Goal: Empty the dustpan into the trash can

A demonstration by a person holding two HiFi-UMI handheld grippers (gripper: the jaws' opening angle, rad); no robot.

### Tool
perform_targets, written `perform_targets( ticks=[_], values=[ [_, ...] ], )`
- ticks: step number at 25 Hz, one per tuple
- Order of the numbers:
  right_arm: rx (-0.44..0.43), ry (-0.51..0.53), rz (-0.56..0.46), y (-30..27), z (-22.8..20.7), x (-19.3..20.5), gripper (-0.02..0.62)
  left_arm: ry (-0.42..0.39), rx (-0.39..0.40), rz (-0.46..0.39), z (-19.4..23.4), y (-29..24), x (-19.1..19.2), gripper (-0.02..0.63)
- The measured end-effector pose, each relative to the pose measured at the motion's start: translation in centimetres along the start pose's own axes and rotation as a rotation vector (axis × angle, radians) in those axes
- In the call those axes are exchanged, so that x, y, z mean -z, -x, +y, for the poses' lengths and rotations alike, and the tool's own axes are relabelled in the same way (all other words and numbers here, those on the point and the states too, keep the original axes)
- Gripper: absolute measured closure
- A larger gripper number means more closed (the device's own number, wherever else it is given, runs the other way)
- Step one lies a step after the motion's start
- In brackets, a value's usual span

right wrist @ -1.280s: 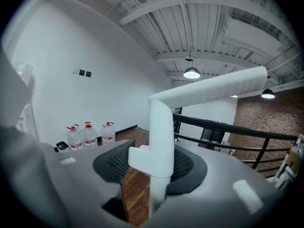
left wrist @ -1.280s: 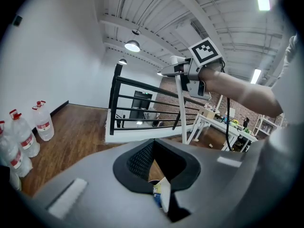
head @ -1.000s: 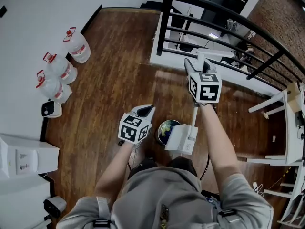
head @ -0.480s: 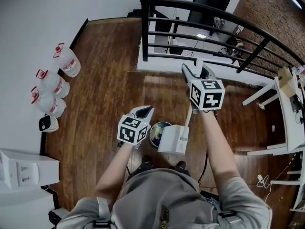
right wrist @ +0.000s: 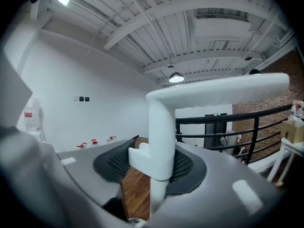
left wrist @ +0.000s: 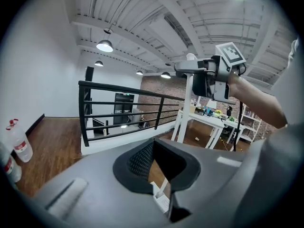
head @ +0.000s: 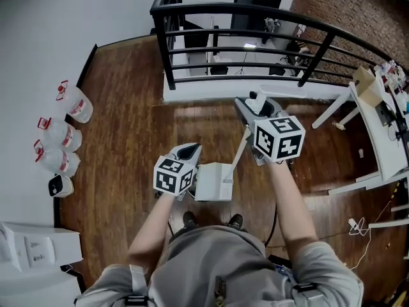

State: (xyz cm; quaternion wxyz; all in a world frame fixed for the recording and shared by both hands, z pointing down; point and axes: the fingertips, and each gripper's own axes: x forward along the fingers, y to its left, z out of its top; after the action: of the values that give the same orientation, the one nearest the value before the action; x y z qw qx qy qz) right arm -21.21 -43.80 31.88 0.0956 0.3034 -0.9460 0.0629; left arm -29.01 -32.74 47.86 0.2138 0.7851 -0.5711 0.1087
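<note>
Dustpan [head: 213, 181], white and boxy, is just ahead of your shoes over the wood floor [head: 128, 120]. Its thin handle [head: 238, 151] slants up into your right gripper [head: 251, 110], whose jaws are clamped on it. Your left gripper [head: 187, 152] is just beside the pan, jaws slightly apart and empty.

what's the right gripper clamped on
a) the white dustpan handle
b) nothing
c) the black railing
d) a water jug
a: in the right gripper view, the right gripper has its jaws closed against the white dustpan handle, which stands upright between them.
</note>
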Motion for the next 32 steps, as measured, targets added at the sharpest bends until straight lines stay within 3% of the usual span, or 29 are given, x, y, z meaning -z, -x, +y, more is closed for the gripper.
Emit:
perform_targets(
  ticks=[9, 19, 24, 32],
  values=[
    [0.005, 0.007, -0.083, 7.7, -4.5, -2.8, 0.407, -0.062, 0.055, 0.012, -5.8, -4.2, -1.8, 0.600],
    [0.187, -0.035, -0.183, 15.8, -14.1, -2.8, 0.408, -0.124, 0.151, 0.016, -12.6, -8.9, -3.0, 0.600],
    [0.285, -0.075, -0.195, 18.0, -19.8, 0.5, 0.408, -0.138, 0.188, 0.034, -16.0, -11.5, -3.0, 0.600],
    [0.373, -0.128, -0.127, 17.8, -26.1, 9.9, 0.408, -0.146, 0.236, 0.097, -20.2, -15.9, -0.6, 0.600]
  ],
)
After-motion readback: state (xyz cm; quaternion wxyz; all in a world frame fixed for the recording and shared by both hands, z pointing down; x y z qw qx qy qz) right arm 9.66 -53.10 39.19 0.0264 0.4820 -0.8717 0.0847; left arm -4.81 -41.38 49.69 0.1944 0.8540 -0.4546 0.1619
